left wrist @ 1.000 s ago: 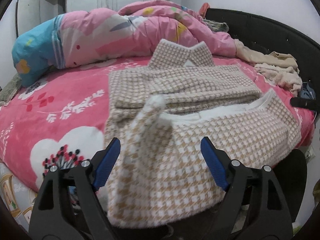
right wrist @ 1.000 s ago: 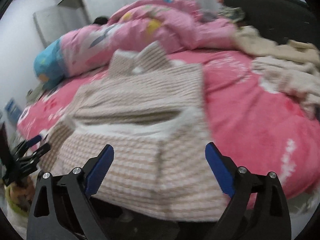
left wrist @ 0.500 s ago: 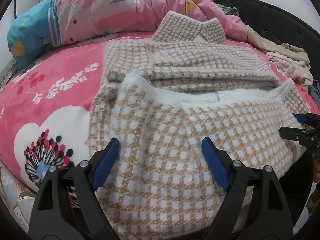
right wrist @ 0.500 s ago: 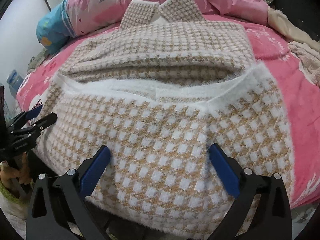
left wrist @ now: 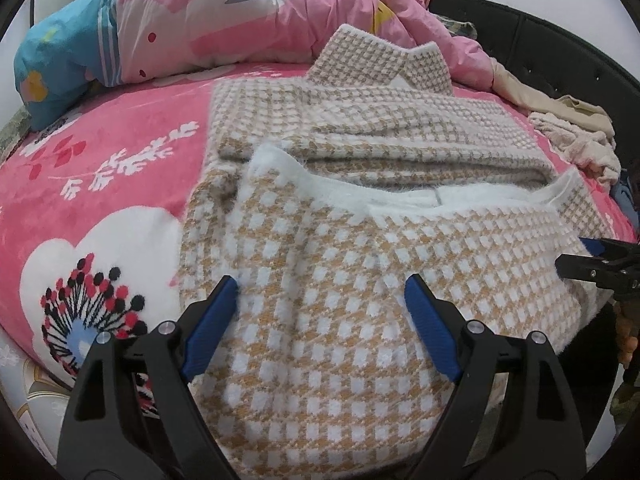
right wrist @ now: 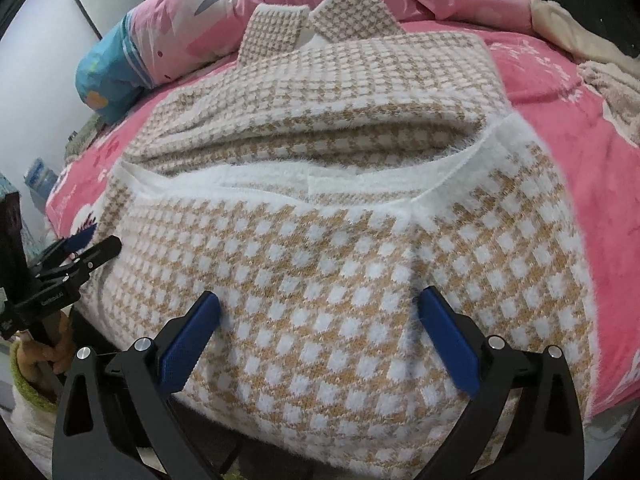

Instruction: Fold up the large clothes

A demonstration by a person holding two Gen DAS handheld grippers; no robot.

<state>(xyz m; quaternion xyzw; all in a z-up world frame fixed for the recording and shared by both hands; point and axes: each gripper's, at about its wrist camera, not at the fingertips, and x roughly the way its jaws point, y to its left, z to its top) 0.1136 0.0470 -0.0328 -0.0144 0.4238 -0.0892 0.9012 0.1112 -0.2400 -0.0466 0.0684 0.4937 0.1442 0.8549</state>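
Black tongs [left wrist: 320,298], blue pads [left wrist: 210,322], silver screws; green cuff [right wrist: 24,380]

Tan-and-white houndstooth coat [left wrist: 360,280] on a pink floral bedspread [left wrist: 120,168]; blue fingers [left wrist: 212,320].

Home bedroom: bed [left wrist: 120,168], pink duvet [left wrist: 224,20], headboard [left wrist: 560,56].

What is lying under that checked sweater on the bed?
Under the checked sweater lies a pink flowered blanket, showing on both sides. The sweater's near part is folded over itself, white lining showing. What lies directly beneath it is covered.
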